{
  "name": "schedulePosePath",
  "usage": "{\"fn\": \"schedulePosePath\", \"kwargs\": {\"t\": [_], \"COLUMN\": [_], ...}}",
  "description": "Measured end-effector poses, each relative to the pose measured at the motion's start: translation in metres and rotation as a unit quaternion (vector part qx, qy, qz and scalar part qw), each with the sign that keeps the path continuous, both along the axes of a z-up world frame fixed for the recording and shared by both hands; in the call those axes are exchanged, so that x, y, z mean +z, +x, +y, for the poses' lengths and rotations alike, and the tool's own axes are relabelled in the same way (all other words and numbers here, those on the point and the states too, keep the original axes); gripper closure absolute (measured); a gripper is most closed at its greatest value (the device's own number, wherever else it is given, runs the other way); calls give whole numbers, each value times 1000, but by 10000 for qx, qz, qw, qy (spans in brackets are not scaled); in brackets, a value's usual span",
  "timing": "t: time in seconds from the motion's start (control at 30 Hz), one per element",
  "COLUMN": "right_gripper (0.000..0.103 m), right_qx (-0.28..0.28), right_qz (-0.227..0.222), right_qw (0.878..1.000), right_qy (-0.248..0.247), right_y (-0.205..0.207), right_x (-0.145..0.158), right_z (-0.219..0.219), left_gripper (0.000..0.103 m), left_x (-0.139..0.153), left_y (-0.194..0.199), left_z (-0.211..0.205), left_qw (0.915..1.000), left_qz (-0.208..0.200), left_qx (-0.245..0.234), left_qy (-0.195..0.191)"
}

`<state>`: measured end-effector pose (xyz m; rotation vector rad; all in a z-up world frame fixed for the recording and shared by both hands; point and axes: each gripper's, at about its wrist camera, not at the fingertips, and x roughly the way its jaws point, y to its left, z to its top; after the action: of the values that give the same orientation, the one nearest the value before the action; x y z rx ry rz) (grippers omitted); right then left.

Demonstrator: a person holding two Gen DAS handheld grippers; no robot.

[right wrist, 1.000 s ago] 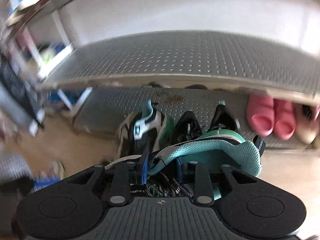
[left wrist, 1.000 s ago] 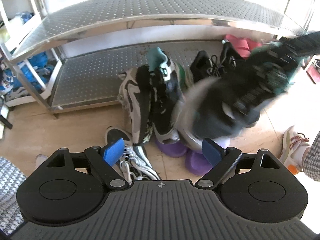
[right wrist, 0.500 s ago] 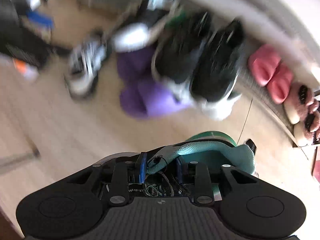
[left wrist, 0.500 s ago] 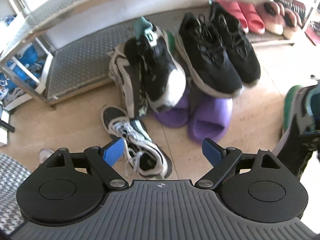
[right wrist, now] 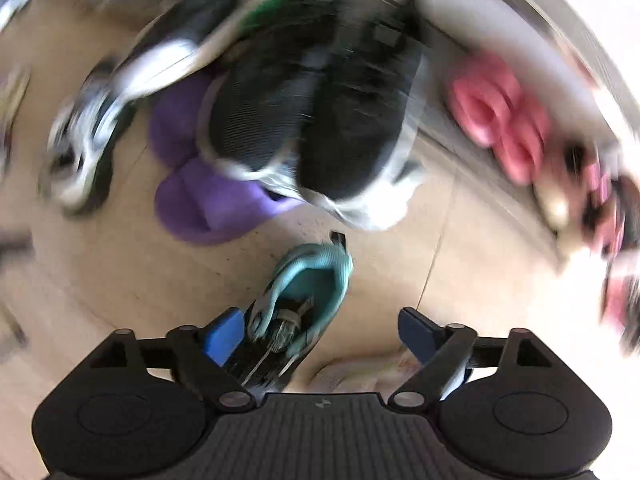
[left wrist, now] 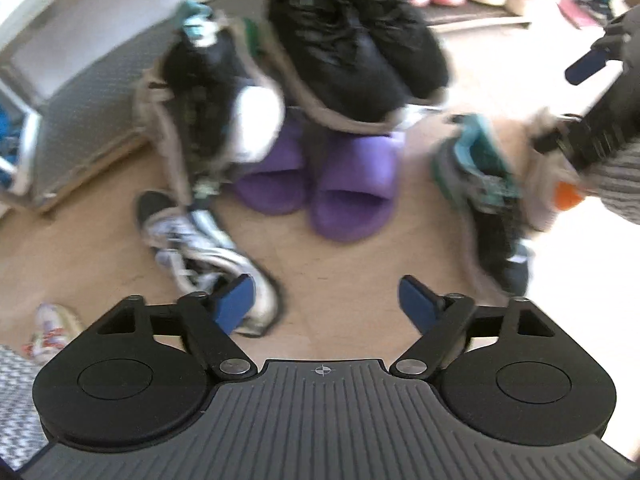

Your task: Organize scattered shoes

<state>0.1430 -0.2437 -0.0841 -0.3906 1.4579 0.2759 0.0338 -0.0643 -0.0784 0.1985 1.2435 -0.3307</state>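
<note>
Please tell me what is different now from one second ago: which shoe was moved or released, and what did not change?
The right tool carried the teal-lined sneaker from the rack down to the floor, right of the purple slippers; its jaws are now opening, no longer clamping the collar. The left tool tipped downward, empty, its jaws closing slightly. The black sneakers, purple slippers and white sneaker stayed in place.

Both wrist cams look steeply down, near floor; share purple slippers [left wrist: 312, 184].
</note>
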Motion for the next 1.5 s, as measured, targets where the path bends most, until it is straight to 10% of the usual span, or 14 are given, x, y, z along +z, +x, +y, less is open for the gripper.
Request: {"fn": "schedulePosePath", "kwargs": {"t": [0.2,0.7,1.07,1.13,1.5], "right_gripper": [18,19,13,13,12], "right_qx": [-722,-1652,-2206,-2175,-2064], "right_qz": [342,552,61,56,-152], "right_qw": [9920,9834,9689,9680,9703], "right_qy": [980,515,1122,1246,1251], "right_y": [23,73,94,96,98], "right_x": [16,-12,28,33,42], "right_z": [-37,-90,-109,-106,-91], "left_gripper": [30,42,64,89,92], "left_x": [-27,-99,-155,-162,-161], "left_y": [8,101,135,137,55], "left_z": [-40,-125,-177,-185,-137], "left_qw": [9995,9823,9918,9926,9849], "left_qz": [250,748,848,1007,1530], "left_qx": [32,1243,921,681,-622], "left_qy": [-204,-1182,-260,-12,523]}}
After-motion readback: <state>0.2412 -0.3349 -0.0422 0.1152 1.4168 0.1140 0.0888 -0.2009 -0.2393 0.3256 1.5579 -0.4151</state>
